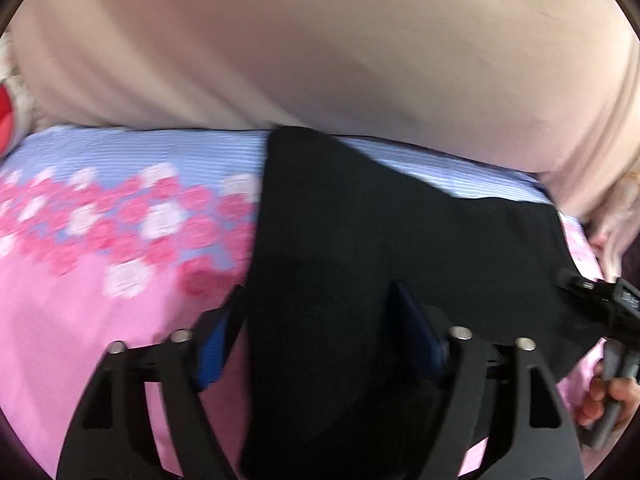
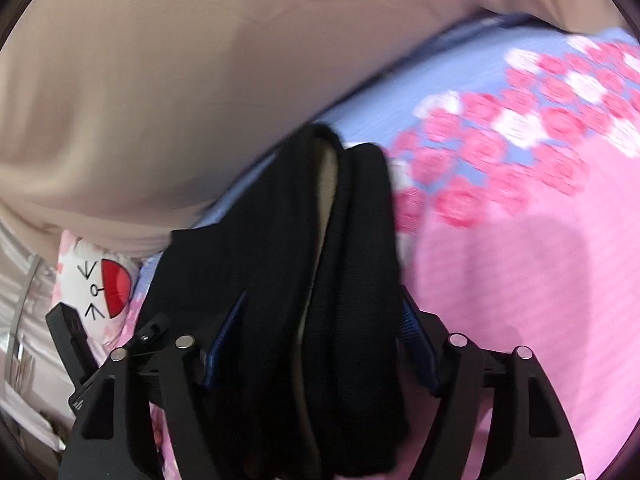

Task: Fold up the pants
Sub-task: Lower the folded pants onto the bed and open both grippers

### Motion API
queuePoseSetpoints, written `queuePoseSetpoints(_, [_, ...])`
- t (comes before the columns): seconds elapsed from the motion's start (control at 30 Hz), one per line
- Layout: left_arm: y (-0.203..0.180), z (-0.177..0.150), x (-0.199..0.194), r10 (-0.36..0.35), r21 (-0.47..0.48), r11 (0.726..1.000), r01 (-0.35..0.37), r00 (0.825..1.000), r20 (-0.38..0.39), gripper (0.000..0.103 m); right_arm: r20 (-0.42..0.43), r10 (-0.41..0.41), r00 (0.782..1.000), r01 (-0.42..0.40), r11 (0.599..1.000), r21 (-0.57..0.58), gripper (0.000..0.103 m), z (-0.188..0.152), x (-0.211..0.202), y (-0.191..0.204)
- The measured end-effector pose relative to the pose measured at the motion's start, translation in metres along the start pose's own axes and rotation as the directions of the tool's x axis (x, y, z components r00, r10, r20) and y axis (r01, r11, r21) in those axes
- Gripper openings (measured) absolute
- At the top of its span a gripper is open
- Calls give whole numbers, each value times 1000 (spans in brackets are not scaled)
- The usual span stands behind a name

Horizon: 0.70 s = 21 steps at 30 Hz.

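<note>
Black pants lie folded on a pink flowered bedsheet. My left gripper stands open over their near end. The cloth's left edge runs between the blue pads, and neither pad presses on it. In the right wrist view the pants are a thick bunch of folded layers with a pale lining showing in the crease. My right gripper is open too, one finger on either side of this bunch, which fills most of the gap.
A large beige cushion or cover bounds the far side of the bed. A white plush with a cat face and red patch lies at the left. A person's hand holds the other tool's handle at the right edge.
</note>
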<state>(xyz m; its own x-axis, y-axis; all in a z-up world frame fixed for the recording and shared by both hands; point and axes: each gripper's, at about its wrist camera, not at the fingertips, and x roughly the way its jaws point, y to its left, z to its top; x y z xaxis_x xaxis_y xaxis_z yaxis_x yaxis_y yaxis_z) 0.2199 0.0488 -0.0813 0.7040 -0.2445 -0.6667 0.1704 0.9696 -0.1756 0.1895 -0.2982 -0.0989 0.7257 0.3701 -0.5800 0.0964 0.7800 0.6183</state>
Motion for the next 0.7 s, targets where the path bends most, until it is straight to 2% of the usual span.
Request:
queuePoseSetpoints(0.03, [2,0,-11,7,5,1000,-7,1000,10,74,12,-9,1000,8,999,36,69,0,-13,-6])
queuePoseSetpoints(0.07, [5,0,-30,34,17,999,-34,999,35,73,57,-56,997,52,996,77,70,0,-33,-10])
queuePoseSetpoints(0.1, [6,2,-52,78,29,996,-80,994,81,74,115,-98,989,88,992,89,66,0,-50,-10])
queuePoseSetpoints(0.13, [4,9,-65,110,37,993,-115,987,120,74,180,-117,977,113,993,32,56,1,-72,2])
queuePoseSetpoints(0.17, [-4,18,-81,151,57,985,-163,974,171,75,193,-127,973,138,989,-46,21,4,-83,19])
queuePoseSetpoints(0.2, [-12,26,-88,173,68,980,-189,965,196,75,189,-140,972,159,983,-90,5,6,-85,34])
queuePoseSetpoints(0.23, [-22,37,-92,192,77,974,-212,958,215,77,183,-133,974,160,977,-144,5,9,-82,56])
queuePoseSetpoints(0.3, [-43,60,-81,204,82,971,-224,958,200,90,154,-102,983,137,962,-237,2,13,-65,88])
queuePoseSetpoints(0.37, [-59,75,-42,220,87,969,-231,968,124,90,103,-119,988,145,944,-296,2,20,-26,109])
queuePoseSetpoints(0.4, [-61,81,-23,233,94,966,-240,969,79,90,74,-128,989,145,940,-308,2,23,-8,111])
queuePoseSetpoints(0.43, [-62,82,6,266,102,959,-266,964,17,90,59,-173,983,182,932,-315,2,29,15,107])
queuePoseSetpoints(0.5, [-59,78,48,344,124,934,-336,937,-52,91,50,-270,962,272,914,-301,0,39,40,87])
queuePoseSetpoints(0.53, [-51,74,69,357,133,930,-344,930,-89,91,30,-299,954,296,918,-265,0,45,51,66])
queuePoseSetpoints(0.57, [-42,71,80,323,97,945,-313,940,-110,92,37,-308,951,308,921,-237,0,48,54,54])
queuePoseSetpoints(0.63, [-31,75,76,275,12,961,-275,953,-124,91,11,-263,965,259,944,-205,0,49,49,47])
queuePoseSetpoints(0.67, [-31,78,70,270,9,962,-271,955,-119,90,14,-261,965,258,944,-206,0,47,43,54])
queuePoseSetpoints(0.7, [-35,79,56,265,18,964,-264,961,-82,89,32,-248,968,249,944,-218,5,44,34,62])
